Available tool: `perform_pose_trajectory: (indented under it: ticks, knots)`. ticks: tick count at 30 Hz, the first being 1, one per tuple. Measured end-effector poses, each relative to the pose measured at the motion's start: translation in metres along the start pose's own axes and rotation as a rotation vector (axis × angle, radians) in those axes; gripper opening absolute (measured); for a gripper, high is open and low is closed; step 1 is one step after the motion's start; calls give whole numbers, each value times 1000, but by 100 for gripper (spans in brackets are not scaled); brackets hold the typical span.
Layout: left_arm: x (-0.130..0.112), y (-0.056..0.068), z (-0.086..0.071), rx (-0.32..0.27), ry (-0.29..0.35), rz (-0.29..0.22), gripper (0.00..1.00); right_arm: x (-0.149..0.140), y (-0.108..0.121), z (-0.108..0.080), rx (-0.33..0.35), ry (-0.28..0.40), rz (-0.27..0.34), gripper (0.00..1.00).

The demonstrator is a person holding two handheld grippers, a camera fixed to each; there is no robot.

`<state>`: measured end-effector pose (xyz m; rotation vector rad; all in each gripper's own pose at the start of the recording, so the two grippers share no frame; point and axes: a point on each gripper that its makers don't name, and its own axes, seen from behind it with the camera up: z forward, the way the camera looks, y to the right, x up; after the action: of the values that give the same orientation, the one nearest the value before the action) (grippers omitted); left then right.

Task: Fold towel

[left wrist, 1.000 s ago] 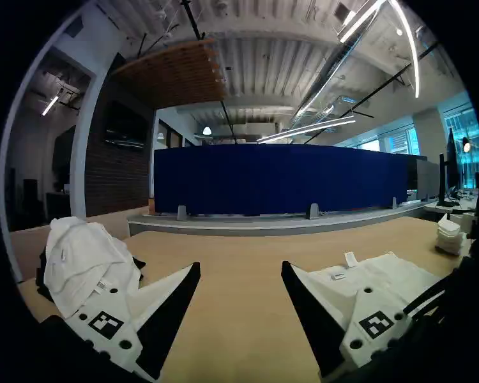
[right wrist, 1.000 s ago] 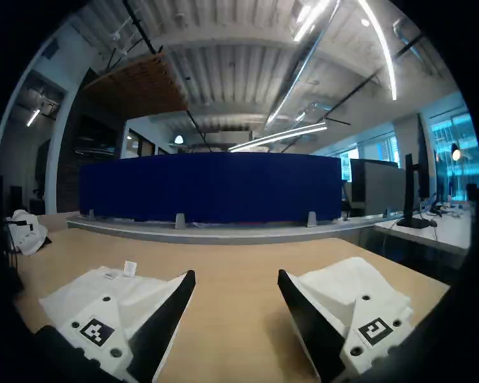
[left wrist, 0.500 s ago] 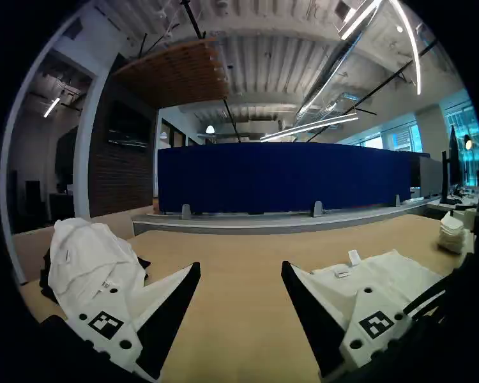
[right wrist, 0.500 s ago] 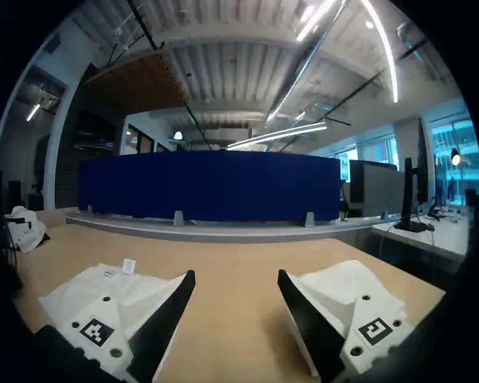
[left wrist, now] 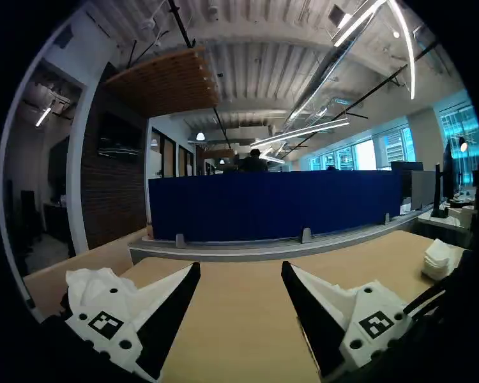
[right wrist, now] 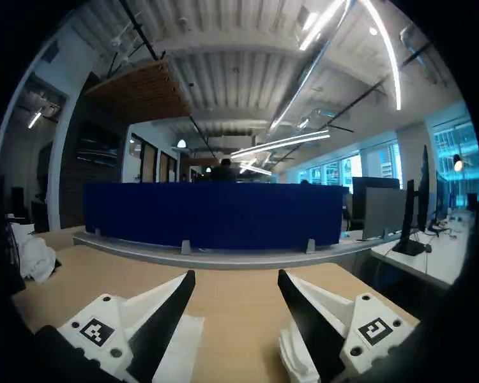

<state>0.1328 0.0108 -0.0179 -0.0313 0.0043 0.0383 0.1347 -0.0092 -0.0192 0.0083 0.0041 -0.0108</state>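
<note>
You are at a long wooden table in a big office, with a blue wall across the back. Your left gripper is wide open and holds nothing. A crumpled white cloth sits behind its left finger. A neat pile of folded towels sits far off to the right. Your right gripper is wide open too, with nothing in it. The towel lies flat on the table, low down beside its left finger.

A white towel lies flat (near edge hidden) on the tan table.
</note>
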Motion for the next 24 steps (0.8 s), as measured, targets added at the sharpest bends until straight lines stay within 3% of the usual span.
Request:
perform_pose_trajectory:
  ticks: [5,13,18,24]
  knots:
    - [23,4,-5,-12,-24,8,94,28,-2,-4,4,-17,-2,100]
    - [35,13,-12,-66,-78,51,94,48,-17,-7,70,-54,-36,100]
    - [32,29,-17,-157,-127,91,94,40,-31,-9,148,-118,-64,100]
    - [19,60,-28,-324,-208,133,94,23,-53,-22,265,-240,-144,100]
